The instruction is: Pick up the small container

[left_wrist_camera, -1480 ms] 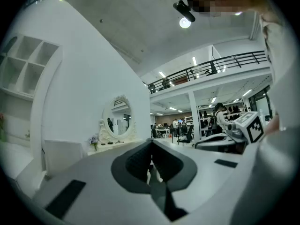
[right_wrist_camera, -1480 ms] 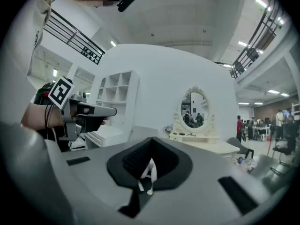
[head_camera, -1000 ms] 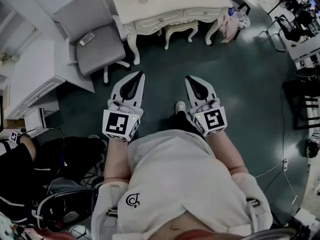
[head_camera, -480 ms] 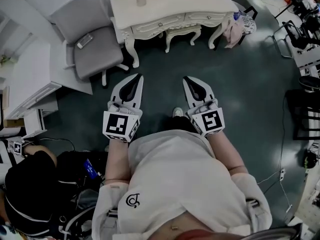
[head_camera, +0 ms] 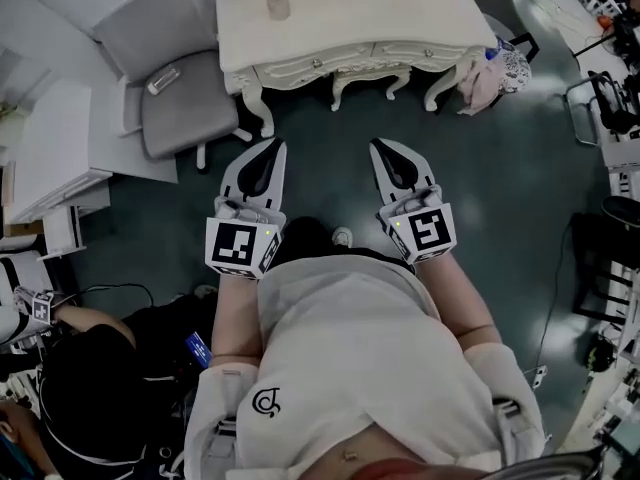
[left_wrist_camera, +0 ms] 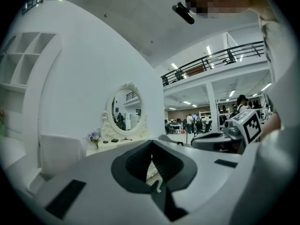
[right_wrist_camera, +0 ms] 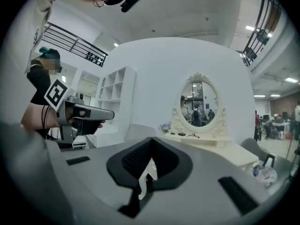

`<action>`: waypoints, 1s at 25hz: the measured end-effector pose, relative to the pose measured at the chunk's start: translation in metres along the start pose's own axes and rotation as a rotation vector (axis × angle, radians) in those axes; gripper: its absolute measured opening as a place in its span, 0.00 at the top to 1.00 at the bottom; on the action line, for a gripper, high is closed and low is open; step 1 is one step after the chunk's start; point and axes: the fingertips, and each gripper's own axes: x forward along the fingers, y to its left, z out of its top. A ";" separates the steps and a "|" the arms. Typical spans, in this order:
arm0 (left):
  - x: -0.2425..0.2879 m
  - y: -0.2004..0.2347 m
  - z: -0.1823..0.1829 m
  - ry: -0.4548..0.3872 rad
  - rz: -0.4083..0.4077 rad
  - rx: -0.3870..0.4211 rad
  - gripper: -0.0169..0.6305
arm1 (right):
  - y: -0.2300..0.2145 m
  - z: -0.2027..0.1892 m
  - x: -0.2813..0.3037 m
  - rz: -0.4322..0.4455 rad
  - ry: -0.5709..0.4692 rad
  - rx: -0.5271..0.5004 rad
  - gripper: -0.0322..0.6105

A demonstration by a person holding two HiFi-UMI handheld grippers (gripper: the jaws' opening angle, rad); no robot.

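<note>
1. Small container (head_camera: 278, 6) stands on the pale worktop (head_camera: 360, 23), toward its left end and well back from the front edge. Nothing touches it, and nothing else on that stretch of worktop crowds it.

2. In the head view it looks like a little pale, roundish pot, upright, close in colour to the surface under it. It is too small here to tell whether it has a lid or what it is made of.

3. Over the last second the worktop has slid lower and grown larger in the head view, and the container with it. The person has been stepping forward across the dark floor (head_camera: 330, 138) toward it. More of the worktop's surface now shows, and the grey chair (head_camera: 180, 108) off its left corner has drifted toward the side.

4. Both sets of tongs have kept the same pose throughout. The left tongs (head_camera: 272, 148) and the right tongs (head_camera: 380, 146) are held level in front of the body, pointing at the worktop. Both are clenched with nothing between the jaws, and each gripper view shows its pads meeting on empty air.

5. For the task, this reads as the approach only. The container is well apart from either set of tongs, and the left tongs line up with it more closely. Whichever takes it must be released before it can close round the pot.
</note>
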 end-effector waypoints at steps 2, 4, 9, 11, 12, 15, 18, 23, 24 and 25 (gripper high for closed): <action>0.016 0.007 -0.002 0.015 0.008 -0.002 0.95 | -0.011 -0.007 0.014 0.004 0.016 0.025 0.94; 0.031 0.020 -0.005 0.021 0.026 -0.004 0.95 | -0.017 -0.014 0.031 0.020 0.027 0.035 0.94; 0.085 0.063 -0.012 0.028 0.067 -0.026 0.95 | -0.047 -0.023 0.087 0.036 0.034 0.033 0.94; 0.111 0.084 -0.012 0.029 0.059 -0.026 0.95 | -0.062 -0.020 0.115 0.030 0.036 0.025 0.94; 0.124 0.097 -0.011 0.027 0.053 -0.026 0.95 | -0.068 -0.020 0.132 0.027 0.038 0.025 0.94; 0.165 0.142 -0.006 0.024 0.043 -0.017 0.95 | -0.088 -0.018 0.187 0.017 0.044 0.029 0.94; 0.205 0.185 -0.002 0.045 0.033 0.017 0.95 | -0.107 -0.013 0.243 0.014 0.057 0.037 0.94; 0.254 0.262 0.008 0.046 0.035 0.016 0.95 | -0.128 -0.002 0.332 0.030 0.061 0.026 0.94; 0.262 0.274 0.009 0.044 0.041 0.015 0.95 | -0.132 -0.003 0.347 0.031 0.064 0.031 0.94; 0.270 0.284 0.010 0.043 0.048 0.019 0.95 | -0.136 -0.004 0.361 0.031 0.069 0.038 0.94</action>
